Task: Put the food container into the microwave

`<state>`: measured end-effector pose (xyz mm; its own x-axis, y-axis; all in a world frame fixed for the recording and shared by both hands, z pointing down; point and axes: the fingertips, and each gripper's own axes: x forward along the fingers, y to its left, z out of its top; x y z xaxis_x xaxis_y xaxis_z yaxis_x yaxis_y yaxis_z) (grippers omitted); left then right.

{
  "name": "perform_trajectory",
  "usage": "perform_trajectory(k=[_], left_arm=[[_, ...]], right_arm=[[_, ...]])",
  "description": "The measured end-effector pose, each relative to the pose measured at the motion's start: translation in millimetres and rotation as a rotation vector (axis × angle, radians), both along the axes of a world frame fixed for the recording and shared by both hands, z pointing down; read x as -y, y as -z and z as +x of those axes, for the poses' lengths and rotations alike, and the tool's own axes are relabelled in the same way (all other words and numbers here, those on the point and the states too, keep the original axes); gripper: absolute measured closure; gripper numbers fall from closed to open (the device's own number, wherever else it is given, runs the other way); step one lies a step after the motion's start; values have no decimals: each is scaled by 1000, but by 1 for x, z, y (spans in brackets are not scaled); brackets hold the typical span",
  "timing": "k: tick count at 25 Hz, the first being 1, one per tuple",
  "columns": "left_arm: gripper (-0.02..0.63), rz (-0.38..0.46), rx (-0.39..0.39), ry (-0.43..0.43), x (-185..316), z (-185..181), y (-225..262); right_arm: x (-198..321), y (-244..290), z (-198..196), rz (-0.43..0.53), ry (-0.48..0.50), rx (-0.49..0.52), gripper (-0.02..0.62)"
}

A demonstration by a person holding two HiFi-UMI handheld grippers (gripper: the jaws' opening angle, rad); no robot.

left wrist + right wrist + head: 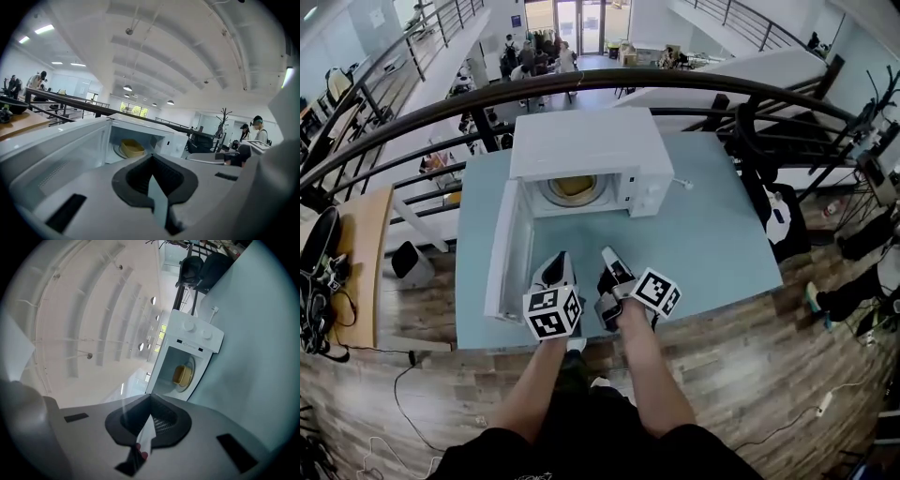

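A white microwave [581, 155] stands at the far side of a light blue table [722, 244], its door [510, 267] swung open to the left. The yellow food container [574, 187] sits inside on the turntable, and shows as the container [132, 147] in the left gripper view and the container [183, 375] in the right gripper view. My left gripper [555, 272] and right gripper [611, 262] hover side by side over the table's near edge, well short of the microwave. Both the left gripper [152, 161] and right gripper [150, 404] have their jaws pressed together with nothing between them.
A dark curved railing [609, 84] runs behind the table. At the left stands a wooden bench [366, 253] with a black bag [317, 246] on it. Bags and cables lie on the wooden floor at the right [853, 234].
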<state>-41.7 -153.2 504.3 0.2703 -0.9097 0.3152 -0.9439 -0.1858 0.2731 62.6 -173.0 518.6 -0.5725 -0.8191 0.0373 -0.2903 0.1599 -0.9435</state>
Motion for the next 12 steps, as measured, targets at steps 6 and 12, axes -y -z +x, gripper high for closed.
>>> perform_trajectory(k=[6, 12], left_arm=[[601, 26, 14, -18, -33, 3, 14], [601, 65, 44, -33, -60, 12, 34]], right_arm=[[-40, 15, 0, 37, 32, -26, 589], [-73, 30, 12, 78, 50, -97, 589]])
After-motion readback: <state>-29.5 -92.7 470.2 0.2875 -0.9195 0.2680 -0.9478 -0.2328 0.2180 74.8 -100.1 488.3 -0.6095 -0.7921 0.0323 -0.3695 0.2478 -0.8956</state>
